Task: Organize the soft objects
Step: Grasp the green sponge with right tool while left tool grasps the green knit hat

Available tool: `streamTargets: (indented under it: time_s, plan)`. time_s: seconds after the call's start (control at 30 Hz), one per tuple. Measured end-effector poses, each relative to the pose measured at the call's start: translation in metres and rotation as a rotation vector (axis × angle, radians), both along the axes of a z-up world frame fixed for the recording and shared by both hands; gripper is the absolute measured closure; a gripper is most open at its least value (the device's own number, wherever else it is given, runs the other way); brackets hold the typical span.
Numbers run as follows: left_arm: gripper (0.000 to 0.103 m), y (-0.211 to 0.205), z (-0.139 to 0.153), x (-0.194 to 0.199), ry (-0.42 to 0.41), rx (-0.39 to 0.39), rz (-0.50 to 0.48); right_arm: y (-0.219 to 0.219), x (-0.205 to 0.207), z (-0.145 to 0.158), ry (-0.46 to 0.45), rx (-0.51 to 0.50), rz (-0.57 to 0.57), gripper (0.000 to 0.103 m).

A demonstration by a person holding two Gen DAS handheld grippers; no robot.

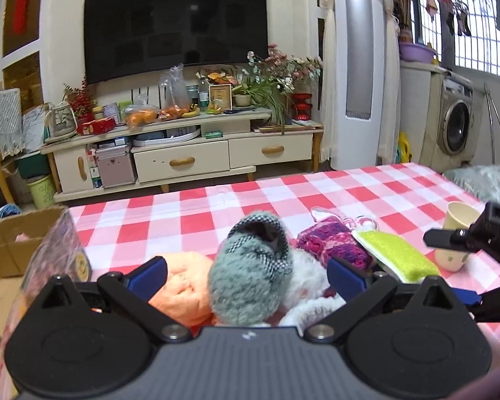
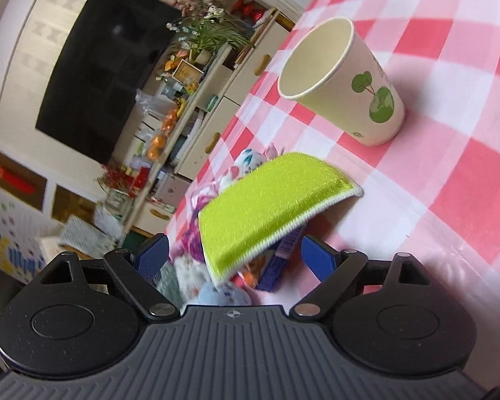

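Left tool [image 1: 246, 275]: its blue fingers [image 1: 148, 275] are standing wide apart on either side of a grey-green slipper [image 1: 250, 276], with gaps showing on both sides, so it is gripping nothing. The slipper is lying toe toward the camera atop a heap of soft things on the checked bench [image 1: 216, 206]. An orange plush [image 1: 183, 290] is pressing against the slipper's left side; a white fluffy item [image 1: 311, 286] is touching its right. A pink-purple knit piece [image 1: 333, 243] is sitting just behind the white one, and a green pad [image 1: 396, 253] is leaning against the knit piece. A paper cup [image 1: 456, 230] is standing near the pad, partly hidden by the right tool [image 1: 463, 236]. A cardboard box [image 1: 13, 243] is sitting off the bench's left edge.

Right tool [image 2: 231, 256]: its fingers [image 2: 318, 256] are also spread apart, hanging over the near end of the pad [image 2: 270, 206] and closing on nothing. The pad is lying tilted, its far corner resting on the bench [image 2: 450, 173] and its near end propped up on the heap. The cup [image 2: 346, 80] is standing upright on the bench beyond the pad, apart from it. A blue plush [image 2: 223, 295] is showing below the pad, just ahead of the tool's body.
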State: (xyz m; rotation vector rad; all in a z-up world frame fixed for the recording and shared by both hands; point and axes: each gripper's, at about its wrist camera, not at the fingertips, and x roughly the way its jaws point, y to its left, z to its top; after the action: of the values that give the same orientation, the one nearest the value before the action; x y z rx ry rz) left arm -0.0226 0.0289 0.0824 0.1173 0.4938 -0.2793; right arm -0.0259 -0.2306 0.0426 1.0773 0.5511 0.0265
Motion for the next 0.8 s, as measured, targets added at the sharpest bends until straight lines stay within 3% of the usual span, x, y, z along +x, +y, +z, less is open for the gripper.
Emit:
streamTargets:
  time_s: [0.13, 0.53, 0.73, 0.8]
  plan:
    - [0.005, -0.007, -0.006, 0.013, 0.003, 0.036, 0.004, -0.002, 0.006, -0.004, -0.008, 0.054, -0.002, 0.0]
    - [0.012, -0.018, -0.015, 0.041, 0.057, 0.037, -0.005, -0.014, -0.003, -0.01, 0.014, 0.121, -0.023, 0.0]
    - [0.031, -0.015, -0.019, 0.05, 0.102, 0.025, -0.003, -0.011, -0.004, -0.009, 0.009, 0.113, -0.024, 0.004]
    - [0.04, -0.012, -0.02, 0.051, 0.12, 0.006, -0.002, -0.012, -0.004, -0.011, 0.015, 0.117, -0.031, 0.016]
